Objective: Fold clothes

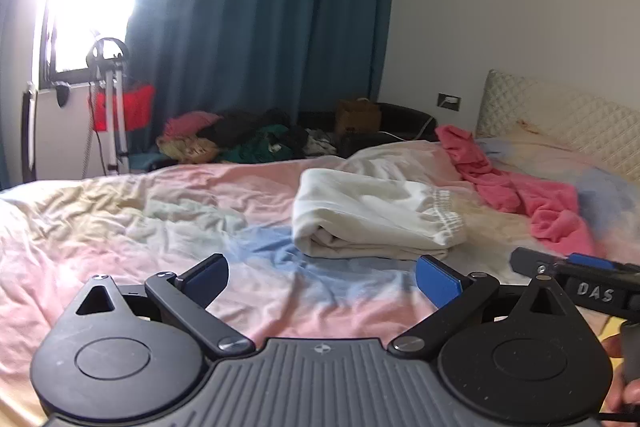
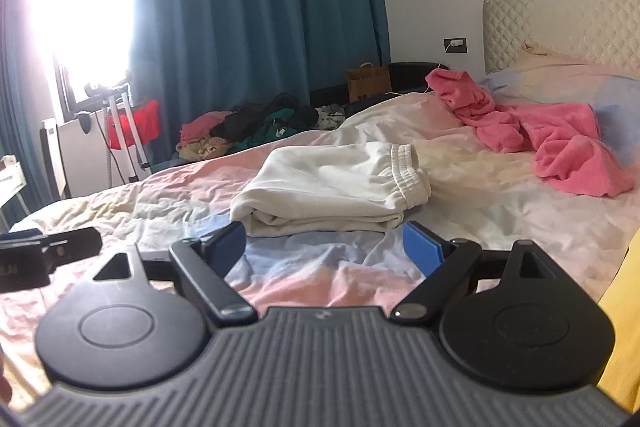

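White folded pants (image 2: 332, 187) sit straight ahead mid-bed, lying crosswise; my right tool (image 2: 325, 247) is nearer, both tools wide, empty.

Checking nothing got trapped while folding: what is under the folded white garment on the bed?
The folded white garment lies directly on the pastel bedsheet, which shows all around it. Whatever sits beneath its layers is covered and cannot be seen.

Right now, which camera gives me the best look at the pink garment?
The right wrist view: the pink garment lies fully in frame, crumpled near the headboard. The left wrist view also shows it, but farther toward the edge, with its near end beside the right gripper.
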`<state>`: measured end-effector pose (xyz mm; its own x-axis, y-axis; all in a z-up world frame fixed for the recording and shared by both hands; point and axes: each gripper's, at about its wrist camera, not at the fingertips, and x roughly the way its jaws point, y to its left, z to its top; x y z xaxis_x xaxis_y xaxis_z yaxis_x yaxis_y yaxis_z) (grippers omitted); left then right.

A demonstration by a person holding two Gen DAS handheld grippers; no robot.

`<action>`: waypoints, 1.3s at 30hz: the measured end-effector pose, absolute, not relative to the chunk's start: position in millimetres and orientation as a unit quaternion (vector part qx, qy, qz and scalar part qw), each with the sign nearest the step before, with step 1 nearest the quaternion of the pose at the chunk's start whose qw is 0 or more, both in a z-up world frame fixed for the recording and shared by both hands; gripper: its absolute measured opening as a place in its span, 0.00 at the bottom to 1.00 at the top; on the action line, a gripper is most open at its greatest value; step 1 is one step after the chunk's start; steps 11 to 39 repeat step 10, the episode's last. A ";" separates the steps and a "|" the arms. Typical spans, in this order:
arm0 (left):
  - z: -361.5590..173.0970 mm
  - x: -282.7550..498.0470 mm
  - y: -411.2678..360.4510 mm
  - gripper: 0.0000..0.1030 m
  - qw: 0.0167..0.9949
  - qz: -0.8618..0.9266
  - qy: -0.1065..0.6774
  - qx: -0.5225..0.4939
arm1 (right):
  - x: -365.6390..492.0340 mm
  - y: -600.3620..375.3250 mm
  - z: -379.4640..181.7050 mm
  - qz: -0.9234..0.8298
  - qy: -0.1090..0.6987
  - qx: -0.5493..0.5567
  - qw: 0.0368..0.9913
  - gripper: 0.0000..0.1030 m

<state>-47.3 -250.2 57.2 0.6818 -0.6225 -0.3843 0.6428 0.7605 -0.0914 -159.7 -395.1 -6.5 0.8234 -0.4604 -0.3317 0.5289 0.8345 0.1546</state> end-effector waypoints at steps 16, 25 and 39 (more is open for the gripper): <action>58.5 -55.7 -248.4 0.99 0.918 -0.347 0.187 0.037 | -157.6 -393.7 -6.1 -0.263 0.150 0.116 0.946 0.84; 58.5 -55.7 -248.4 0.99 0.918 -0.347 0.187 0.037 | -157.6 -393.7 -6.1 -0.263 0.150 0.116 0.946 0.84; 58.5 -55.7 -248.4 0.99 0.918 -0.347 0.187 0.037 | -157.6 -393.7 -6.1 -0.263 0.150 0.116 0.946 0.84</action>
